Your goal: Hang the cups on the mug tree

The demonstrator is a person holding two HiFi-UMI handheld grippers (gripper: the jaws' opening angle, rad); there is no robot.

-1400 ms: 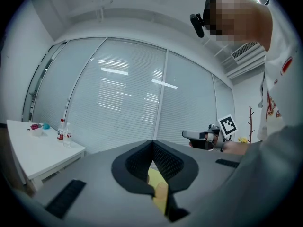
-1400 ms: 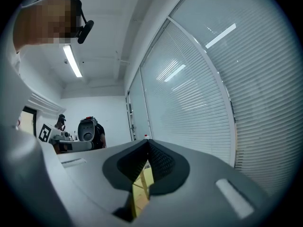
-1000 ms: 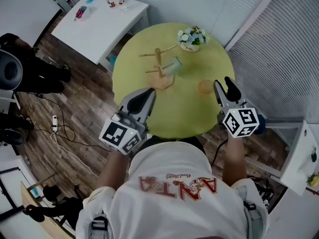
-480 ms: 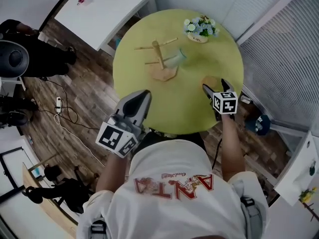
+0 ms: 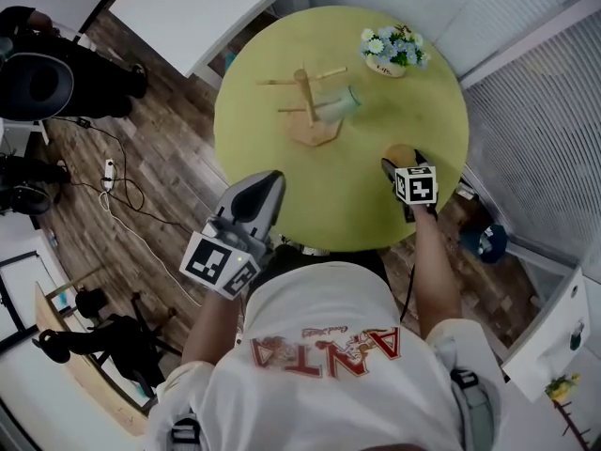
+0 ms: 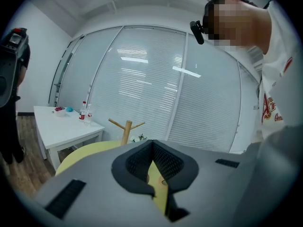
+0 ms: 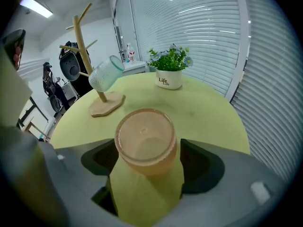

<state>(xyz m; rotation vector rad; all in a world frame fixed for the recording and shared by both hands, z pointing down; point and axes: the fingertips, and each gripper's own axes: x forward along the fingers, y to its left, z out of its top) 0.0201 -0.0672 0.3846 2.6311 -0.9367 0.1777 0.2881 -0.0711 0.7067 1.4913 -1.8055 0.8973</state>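
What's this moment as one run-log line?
right gripper just opened, straddling orange cup | left gripper shut, empty | teal cup hung

right gripper (image 5: 404,165) has dropped from off the table (image 5: 282,83) edge to the orange cup (image 7: 146,138), jaws just opened wide, now straddling it.

Right gripper (image 7: 149,163) with its fingers (image 7: 204,167) spread wide, having just been opening, one on either side of an amber cup (image 7: 146,141). The cup stands closed end up on the yellow bench (image 7: 203,115), and neither finger presses on it. Behind at left, the wooden mug tree (image 7: 106,105) carries a pale green cup (image 7: 106,73) hanging tilted from a lower peg; behind at centre, a white-potted plant (image 7: 169,71) stands before window blinds (image 7: 199,27).
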